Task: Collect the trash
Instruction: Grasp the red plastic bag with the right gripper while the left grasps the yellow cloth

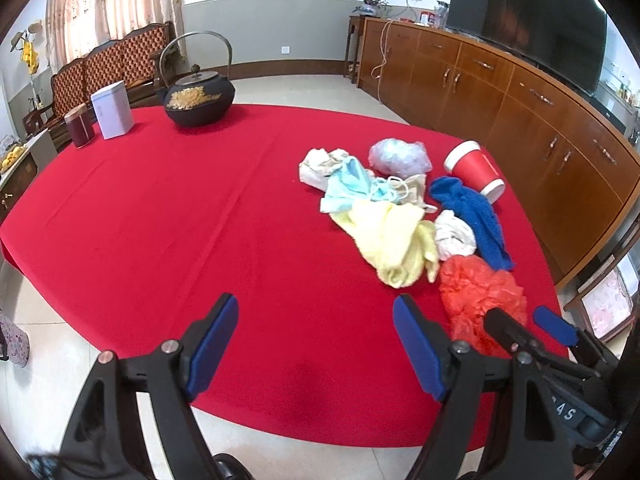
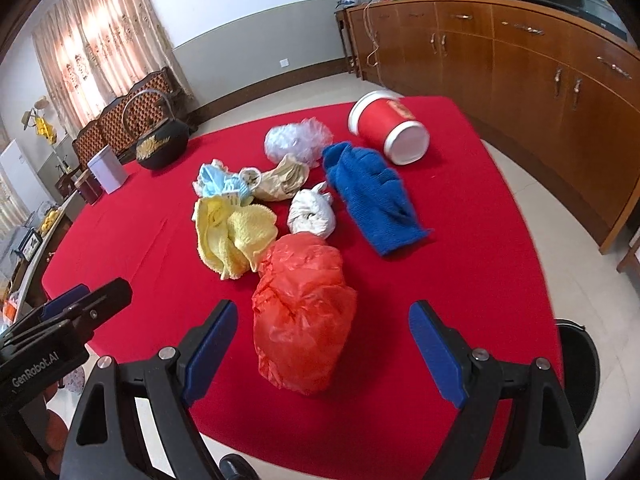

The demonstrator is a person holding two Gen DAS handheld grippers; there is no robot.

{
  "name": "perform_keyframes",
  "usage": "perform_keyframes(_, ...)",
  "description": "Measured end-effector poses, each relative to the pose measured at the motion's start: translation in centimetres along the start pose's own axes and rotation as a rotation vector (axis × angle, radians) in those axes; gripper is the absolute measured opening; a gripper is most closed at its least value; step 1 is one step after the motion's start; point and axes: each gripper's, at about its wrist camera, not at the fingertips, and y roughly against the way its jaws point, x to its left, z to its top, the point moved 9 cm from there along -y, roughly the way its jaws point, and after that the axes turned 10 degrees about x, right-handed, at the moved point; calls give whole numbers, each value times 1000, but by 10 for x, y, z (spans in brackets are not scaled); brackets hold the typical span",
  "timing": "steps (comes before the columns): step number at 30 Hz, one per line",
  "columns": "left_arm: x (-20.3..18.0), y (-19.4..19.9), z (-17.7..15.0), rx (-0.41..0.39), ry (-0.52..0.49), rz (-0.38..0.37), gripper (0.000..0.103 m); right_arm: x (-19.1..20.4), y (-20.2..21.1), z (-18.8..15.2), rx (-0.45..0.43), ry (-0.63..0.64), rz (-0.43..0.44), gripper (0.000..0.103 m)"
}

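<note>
Where the red tablecloth [image 2: 460,280] nears its front edge, a crumpled orange plastic bag [image 2: 304,316] lies closest to the right gripper [image 2: 324,340], whose blue-padded jaws stand wide apart with nothing pressed between them; the bag sits in line with the gap, just ahead of the fingertips, and whether the pads reach it cannot be told. Just behind the bag lies a wadded white tissue [image 2: 311,216], touching it or nearly so. To the left of both is a bunched yellow cloth [image 2: 230,236], and to the right a blue cloth [image 2: 372,196] stretches away toward a red paper cup [image 2: 386,126] lying on its side with its white bottom facing the camera. Farther back sit a pale blue face mask [image 2: 218,184], a crumpled brown paper [image 2: 282,182] and a ball of clear plastic [image 2: 298,140], all clustered close together.

Off to the left, the left gripper [image 1: 316,332] hangs over bare tablecloth near the front edge, its jaws likewise spread with nothing between them; the heap lies ahead and to its right.

At the far left corner of the table stand a black iron kettle [image 1: 200,98] with a hoop handle, a white tin [image 1: 112,110] and a small dark red jar [image 1: 79,126]. Wooden cabinets [image 1: 520,112] line the right wall under a dark television [image 1: 528,24], and a wooden bench [image 1: 120,60] stands below a curtained window [image 1: 112,0].
</note>
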Motion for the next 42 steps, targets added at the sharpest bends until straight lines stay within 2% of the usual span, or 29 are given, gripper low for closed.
perform_keyframes(2, 1, -4, 1, 6, 3, 0, 81, 2, -6, 0, 2, 2, 7, 87)
perform_keyframes(4, 2, -7, 2, 9, 2, 3, 81, 4, -11, 0, 3, 13, 10, 73)
perform_keyframes(6, 0, -10, 2, 14, -1, 1, 81, 4, -14, -1, 16, 17, 17, 72)
perform_keyframes(8, -2, -11, 3, 17, -4, 1, 81, 3, -15, -2, 15, 17, 20, 65)
perform_keyframes(9, -3, -12, 3, 15, -6, 0, 81, 3, -15, -2, 12, 22, 23, 52)
perform_keyframes(10, -5, -12, 3, 15, -7, -1, 81, 4, -14, -2, 12, 28, 29, 45)
perform_keyframes(15, -14, -14, 4, 20, -19, -12, 81, 1, -7, -1, -5, 38, 40, 36)
perform_keyframes(27, -51, -40, 17, 42, -45, -57, 81, -55, 29, 23, -135, -49, -9, 33)
perform_keyframes(36, -63, -70, 33, 72, -35, -69, 81, -86, 10, 49, -137, -89, -33, 33)
perform_keyframes(42, -66, -82, 36, 83, -41, -95, 78, -91, -8, 56, -114, -100, -27, 33)
